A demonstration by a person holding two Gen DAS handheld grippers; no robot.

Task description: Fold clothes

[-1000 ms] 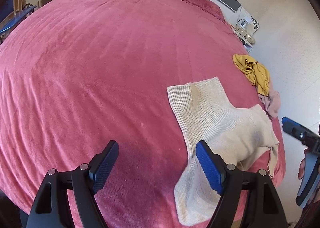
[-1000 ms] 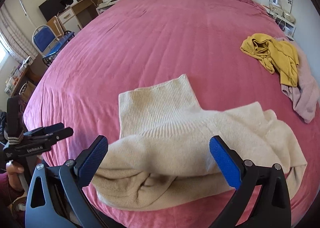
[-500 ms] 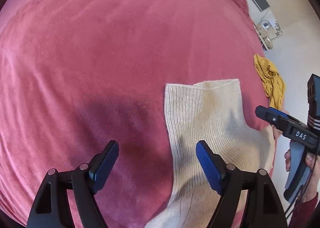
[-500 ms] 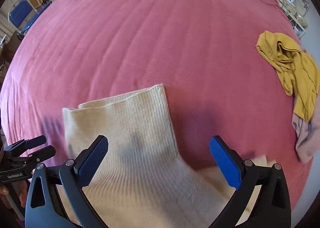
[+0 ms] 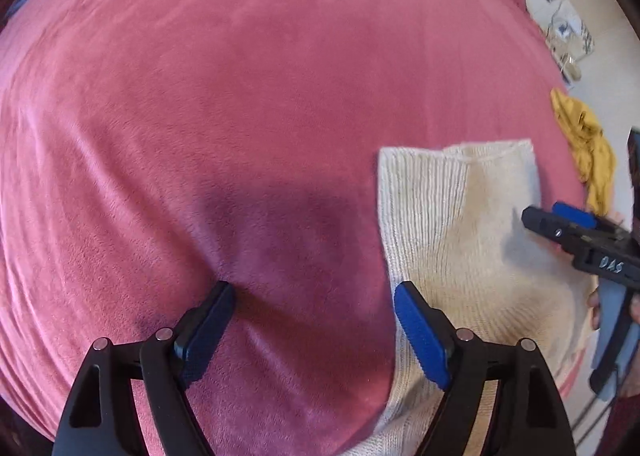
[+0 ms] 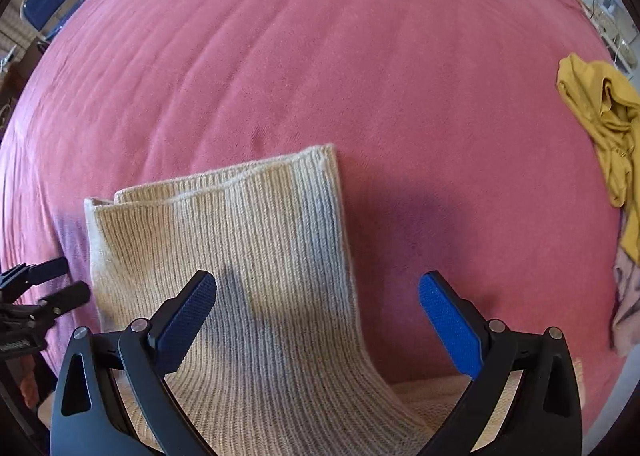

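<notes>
Both grippers lower over cream sweater (image 6: 256, 256); yellow garment (image 6: 600, 115) beyond

Bright daylight, soft tong shadows on pink bedspread (image 5: 240, 95), fisheye bending and dark corners, slight blur

The left gripper (image 5: 312, 330) is showing black, triangulated plastic arms with open cut-outs, silver screw heads at the joints and ribbed blue pads (image 5: 420, 336) on the fingers. The right gripper (image 6: 318, 320) is wearing the same black frame, silver screws and blue pads (white lettering is showing on its black body in the left wrist view). A dark red sleeve (image 5: 622, 416) is peeking in beside its grey handle.
</notes>
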